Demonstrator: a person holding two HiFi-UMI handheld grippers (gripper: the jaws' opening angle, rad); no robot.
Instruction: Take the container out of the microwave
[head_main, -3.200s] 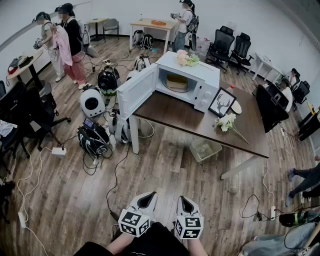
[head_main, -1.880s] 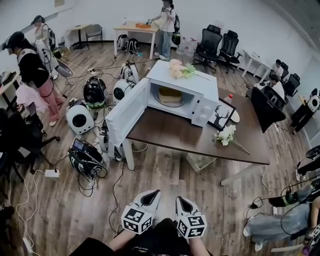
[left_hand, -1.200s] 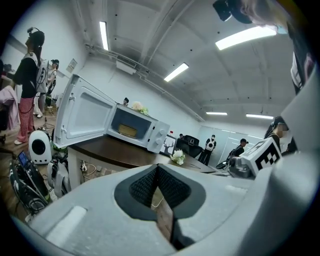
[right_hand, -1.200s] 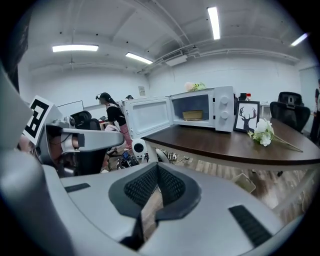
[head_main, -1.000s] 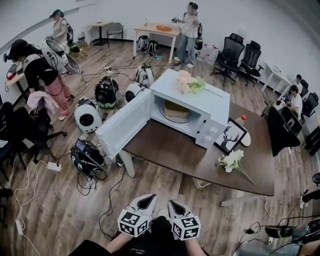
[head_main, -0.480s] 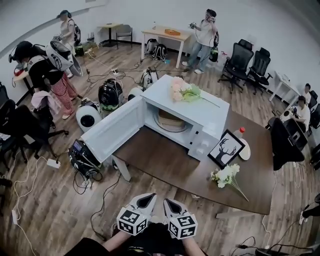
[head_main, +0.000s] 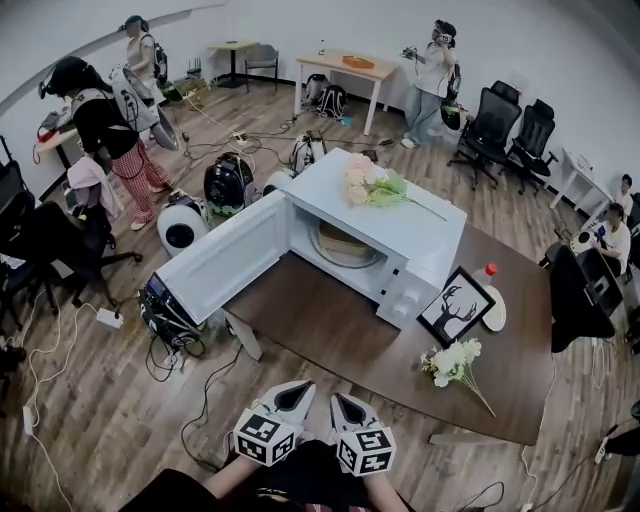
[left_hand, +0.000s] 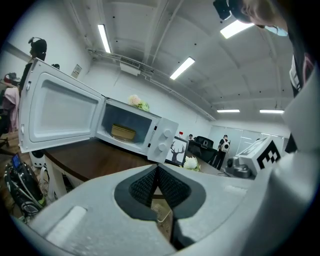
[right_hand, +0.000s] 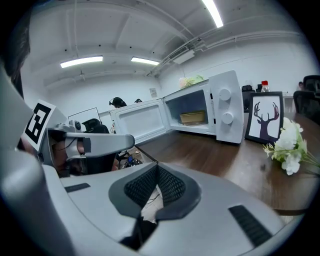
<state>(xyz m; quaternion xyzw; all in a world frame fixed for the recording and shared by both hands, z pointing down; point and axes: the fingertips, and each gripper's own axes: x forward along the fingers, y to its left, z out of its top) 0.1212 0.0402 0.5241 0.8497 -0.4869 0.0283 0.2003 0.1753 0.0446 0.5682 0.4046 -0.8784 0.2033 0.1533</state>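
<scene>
A dark brown table (head_main: 330, 335) stands on a pale wood plank floor (head_main: 90, 410) in a large white-walled room; black office chairs (head_main: 505, 120) line the far right side, a light wooden desk (head_main: 345, 65) stands at the back wall, and several people (head_main: 105, 130) stand about; round helmet-like devices and cables (head_main: 215, 185) lie on the floor left of the table.

On the table sits a white microwave (head_main: 410, 230), its door (head_main: 230, 265) swung fully open to the left; a spray of pink and white flowers (head_main: 372, 185) lies on its top; just right of it a framed deer picture (head_main: 455, 305) leans, with a red-capped bottle (head_main: 489, 271) and a white plate (head_main: 495, 312) behind it; a bunch of white flowers (head_main: 452, 362) lies near the table's front edge.

The container (head_main: 338, 238), a shallow tan bowl, rests on the turntable inside the microwave; its contents cannot be made out.

The left gripper (head_main: 297, 386) and right gripper (head_main: 338, 399) hang side by side near the person's body, well short of the table; each has its jaws closed tip to tip with nothing between them.
</scene>
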